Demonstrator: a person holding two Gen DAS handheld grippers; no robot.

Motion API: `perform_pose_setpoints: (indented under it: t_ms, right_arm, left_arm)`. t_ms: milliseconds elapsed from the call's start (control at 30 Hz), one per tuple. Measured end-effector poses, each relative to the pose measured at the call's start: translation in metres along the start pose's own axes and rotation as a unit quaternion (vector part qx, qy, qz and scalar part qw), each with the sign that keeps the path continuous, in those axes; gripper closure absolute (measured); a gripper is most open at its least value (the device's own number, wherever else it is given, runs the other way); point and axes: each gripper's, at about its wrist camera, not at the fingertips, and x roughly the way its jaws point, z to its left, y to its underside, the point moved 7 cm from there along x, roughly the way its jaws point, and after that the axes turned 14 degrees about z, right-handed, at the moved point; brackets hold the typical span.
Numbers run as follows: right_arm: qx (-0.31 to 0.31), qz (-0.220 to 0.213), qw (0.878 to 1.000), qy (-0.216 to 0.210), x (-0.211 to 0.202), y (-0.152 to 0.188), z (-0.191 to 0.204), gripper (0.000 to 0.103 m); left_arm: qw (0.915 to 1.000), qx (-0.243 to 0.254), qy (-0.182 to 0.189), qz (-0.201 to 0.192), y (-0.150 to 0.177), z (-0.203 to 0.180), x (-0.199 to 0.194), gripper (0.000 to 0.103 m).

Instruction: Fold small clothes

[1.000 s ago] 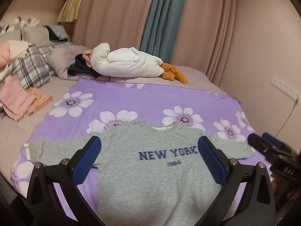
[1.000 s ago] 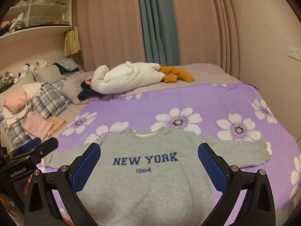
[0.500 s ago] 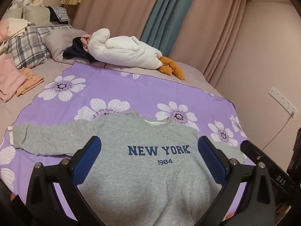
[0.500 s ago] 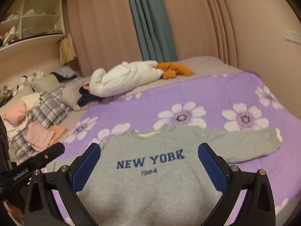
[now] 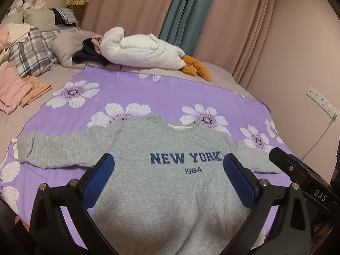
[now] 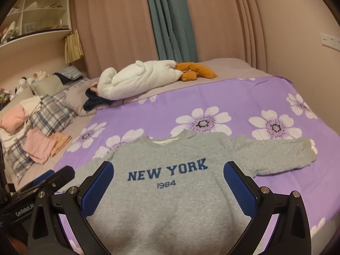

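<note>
Both tools, the left tool [image 5: 167, 174] and the right tool [image 6: 169, 180], hang wide open over the flat grey sweatshirt [image 5: 170, 180] filling the lower frame.

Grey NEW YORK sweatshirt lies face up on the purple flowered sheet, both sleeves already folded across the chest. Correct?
Not quite: on the grey NEW YORK sweatshirt, lying face up on the purple flowered sheet, both sleeves are spread outwards, unfolded. Both wrist views show it.

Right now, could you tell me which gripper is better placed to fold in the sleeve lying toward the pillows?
Left. The left gripper, open, sits nearer that sleeve of the sweatshirt; the right gripper faces the opposite sleeve.
</note>
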Motion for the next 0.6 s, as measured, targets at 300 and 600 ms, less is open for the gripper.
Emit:
perform_pose_setpoints:
  t_ms: [300, 600]
  right_arm:
    - [0.001, 0.007, 1.0, -0.005, 0.004, 0.004, 0.001, 0.001]
    - [0.003, 0.007, 1.0, -0.005, 0.005, 0.005, 0.003, 0.001]
  left_arm:
    - [0.9998, 0.005, -0.014, 0.017, 0.007, -0.002, 0.007, 0.001]
    - [0.9993, 0.013, -0.021, 0.028, 0.012, -0.005, 0.011, 0.001]
